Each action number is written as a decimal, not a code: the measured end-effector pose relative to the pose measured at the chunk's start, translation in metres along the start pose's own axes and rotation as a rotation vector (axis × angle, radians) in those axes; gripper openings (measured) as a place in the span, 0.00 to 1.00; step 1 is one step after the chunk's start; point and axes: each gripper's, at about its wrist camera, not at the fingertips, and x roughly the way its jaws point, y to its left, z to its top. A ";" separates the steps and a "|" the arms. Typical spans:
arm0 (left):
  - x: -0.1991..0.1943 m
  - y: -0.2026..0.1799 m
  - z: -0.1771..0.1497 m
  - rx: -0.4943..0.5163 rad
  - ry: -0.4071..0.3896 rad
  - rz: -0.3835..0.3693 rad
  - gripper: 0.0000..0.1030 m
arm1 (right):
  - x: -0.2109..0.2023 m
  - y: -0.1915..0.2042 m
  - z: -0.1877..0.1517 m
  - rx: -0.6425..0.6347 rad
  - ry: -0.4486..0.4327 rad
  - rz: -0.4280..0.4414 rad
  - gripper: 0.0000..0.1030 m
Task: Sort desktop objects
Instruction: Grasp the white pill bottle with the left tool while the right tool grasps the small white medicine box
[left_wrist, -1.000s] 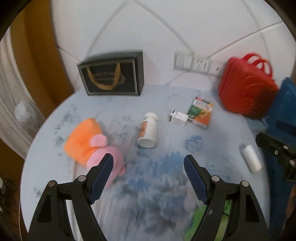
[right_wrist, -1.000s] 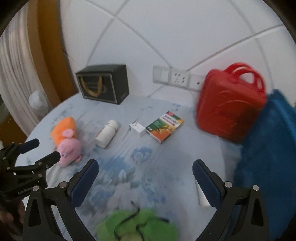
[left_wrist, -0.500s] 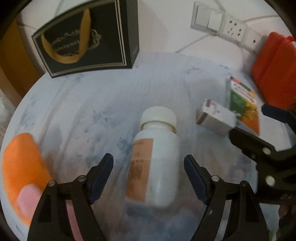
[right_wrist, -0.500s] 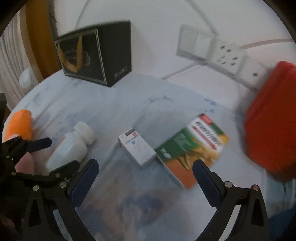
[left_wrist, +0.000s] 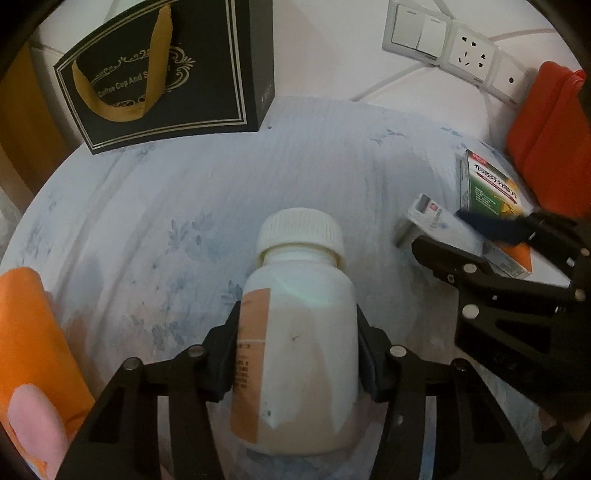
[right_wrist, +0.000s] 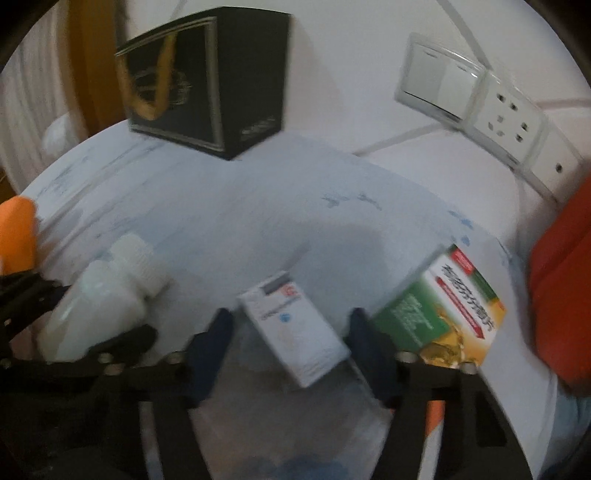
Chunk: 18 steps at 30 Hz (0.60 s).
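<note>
On the pale blue floral tablecloth (left_wrist: 192, 192), your left gripper (left_wrist: 297, 354) jaws are closing against the lying white plastic pill bottle (left_wrist: 299, 332) while your right gripper (right_wrist: 291, 341) jaws are closing around the skewed small white cardboard box (right_wrist: 291, 328), not yet squarely pinching it, so the round bottle may roll free and the box may twist out.

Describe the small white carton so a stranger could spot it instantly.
On the pale floral tablecloth, between the lying white bottle and the green-and-orange box, sits the small white carton. It is the smallest box, plain white with grey print and a red mark.
</note>
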 end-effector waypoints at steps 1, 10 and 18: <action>0.000 0.000 -0.001 -0.001 0.000 -0.002 0.51 | 0.003 0.002 -0.001 0.006 0.020 0.029 0.31; -0.008 0.004 -0.002 -0.018 -0.018 0.000 0.50 | -0.001 0.009 -0.006 0.015 0.019 0.014 0.30; -0.054 -0.003 -0.006 -0.008 -0.083 0.013 0.50 | -0.059 0.013 -0.005 0.037 -0.046 0.002 0.30</action>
